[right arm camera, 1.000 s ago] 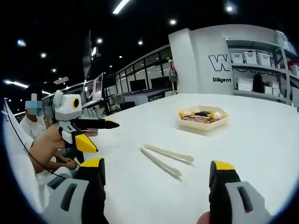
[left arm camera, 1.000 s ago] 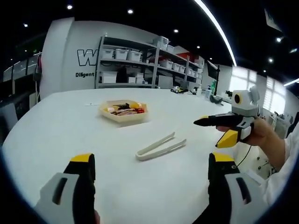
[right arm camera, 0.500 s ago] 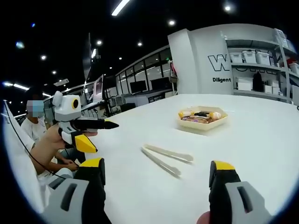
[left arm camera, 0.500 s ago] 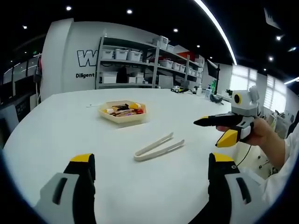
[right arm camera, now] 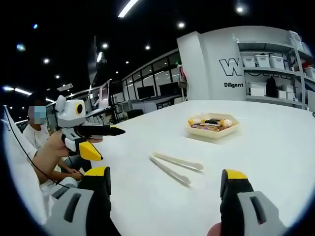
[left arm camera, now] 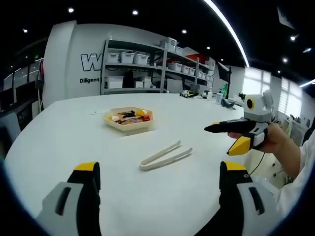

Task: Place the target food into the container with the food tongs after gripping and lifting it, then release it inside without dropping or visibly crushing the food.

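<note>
With the food tongs [left arm camera: 165,156] lying untouched, arms splayed and empty, on the table [left arm camera: 59,142], a slip is risked if they are gripped off-centre by the open right gripper [right arm camera: 165,189].

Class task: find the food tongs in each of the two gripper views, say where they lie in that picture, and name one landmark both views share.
Left gripper view: the food tongs lie on the white table, just below centre, nearer than the food tray.
Right gripper view: the tongs lie just below centre, left of and nearer than the tray.
Shared landmark: the food tray.
</note>
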